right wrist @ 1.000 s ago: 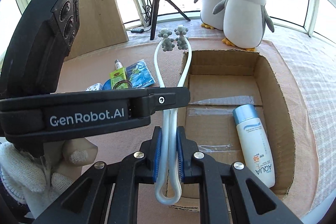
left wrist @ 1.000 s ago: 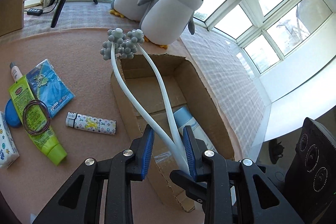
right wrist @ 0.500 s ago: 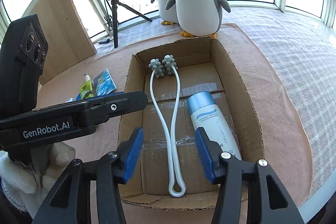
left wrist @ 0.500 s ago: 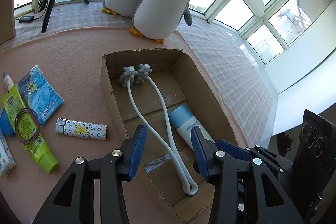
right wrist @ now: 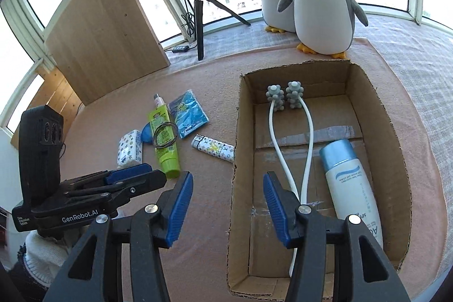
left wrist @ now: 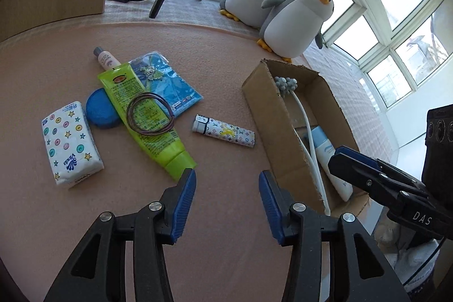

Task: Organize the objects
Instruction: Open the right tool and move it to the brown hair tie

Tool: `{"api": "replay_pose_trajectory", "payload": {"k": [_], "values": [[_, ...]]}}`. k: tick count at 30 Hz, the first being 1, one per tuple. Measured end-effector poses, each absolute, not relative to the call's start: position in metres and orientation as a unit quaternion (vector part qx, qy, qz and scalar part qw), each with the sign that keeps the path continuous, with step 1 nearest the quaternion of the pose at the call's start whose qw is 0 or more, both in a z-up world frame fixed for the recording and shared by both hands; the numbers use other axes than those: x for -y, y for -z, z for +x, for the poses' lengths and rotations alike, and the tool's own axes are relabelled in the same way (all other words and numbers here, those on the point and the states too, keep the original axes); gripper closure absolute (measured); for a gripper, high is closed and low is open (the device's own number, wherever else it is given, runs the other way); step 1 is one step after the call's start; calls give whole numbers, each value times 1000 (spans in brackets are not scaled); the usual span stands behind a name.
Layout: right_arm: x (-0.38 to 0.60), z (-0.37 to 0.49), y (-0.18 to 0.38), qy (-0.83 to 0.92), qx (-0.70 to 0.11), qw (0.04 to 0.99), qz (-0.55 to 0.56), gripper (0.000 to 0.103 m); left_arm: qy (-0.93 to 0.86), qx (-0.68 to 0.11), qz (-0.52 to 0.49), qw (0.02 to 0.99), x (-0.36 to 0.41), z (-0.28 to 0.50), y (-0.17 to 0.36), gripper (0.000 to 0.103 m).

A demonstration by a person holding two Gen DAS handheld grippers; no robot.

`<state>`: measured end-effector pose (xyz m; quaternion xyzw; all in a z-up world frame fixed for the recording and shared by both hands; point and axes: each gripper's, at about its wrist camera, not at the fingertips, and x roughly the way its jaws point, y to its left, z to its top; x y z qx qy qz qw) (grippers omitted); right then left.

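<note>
Both tools gape, gripping nothing: left tool, right tool; patterned lighter lies on bench beside cardboard box; light, rigid, probably slick; pinch mid-body.

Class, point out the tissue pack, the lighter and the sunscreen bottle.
tissue pack [left wrist: 70,143], left wrist view, middle of its printed top face.
lighter [left wrist: 223,134], left wrist view, middle of its patterned body.
sunscreen bottle [right wrist: 352,188], right wrist view, white body below the blue cap.

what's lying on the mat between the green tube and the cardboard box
In both wrist views, only the white patterned lighter lies between the green tube and the cardboard box, flat on the pink mat, touching neither.
</note>
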<state>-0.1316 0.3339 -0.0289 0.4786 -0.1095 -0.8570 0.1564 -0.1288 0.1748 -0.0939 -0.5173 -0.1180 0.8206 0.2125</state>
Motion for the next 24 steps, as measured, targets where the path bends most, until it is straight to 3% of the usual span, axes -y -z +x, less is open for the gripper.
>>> {"api": "replay_pose_trajectory", "payload": {"k": [10, 18, 24], "values": [[-239, -182, 42, 791, 95, 294, 529, 55, -828, 100, -536, 135, -94, -88, 120, 53], [-201, -228, 71, 748, 121, 306, 577, 55, -828, 87, -543, 110, -71, -71, 132, 53], [-183, -246, 86, 752, 90, 281, 590, 55, -826, 98, -545, 103, -60, -66, 134, 53]]}}
